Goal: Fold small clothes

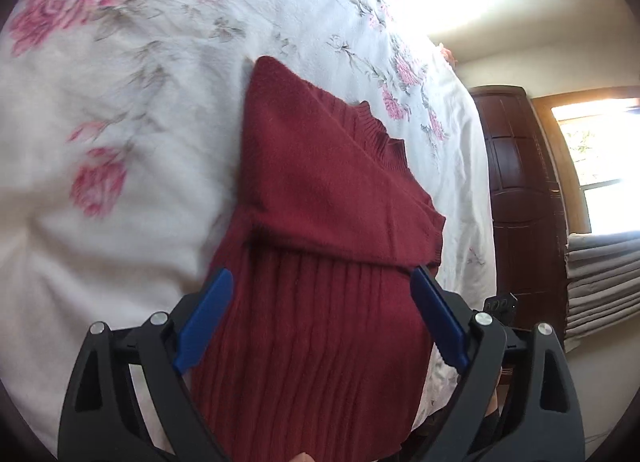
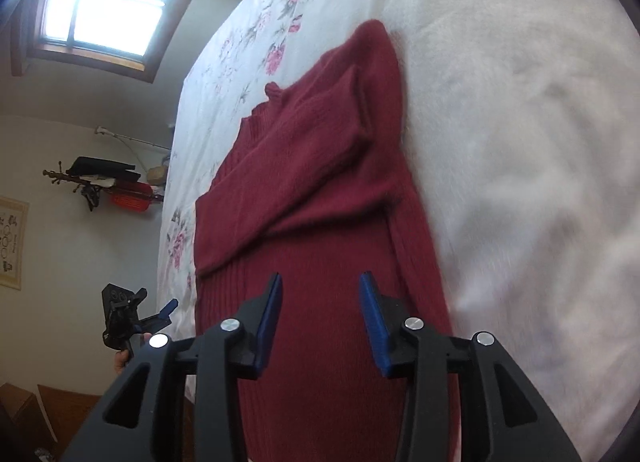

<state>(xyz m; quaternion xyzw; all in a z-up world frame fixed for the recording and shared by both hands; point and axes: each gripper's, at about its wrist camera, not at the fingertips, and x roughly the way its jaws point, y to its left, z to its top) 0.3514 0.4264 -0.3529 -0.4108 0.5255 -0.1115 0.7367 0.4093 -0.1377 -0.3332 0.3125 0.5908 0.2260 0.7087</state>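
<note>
there, red sweater [image 1: 320, 190] on floral bedspread [image 1: 132, 74], wooden wardrobe [image 1: 520, 182] beyond.

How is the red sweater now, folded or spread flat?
Partly folded: the sweater has both sleeves crossed over its chest; the ribbed lower body lies unfolded on the bed.

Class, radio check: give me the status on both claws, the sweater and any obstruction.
Left claw open, right claw open, both empty over the hem end. Red sweater flat on the floral bedspread, sleeves folded across the chest. Nothing in the way.
</note>
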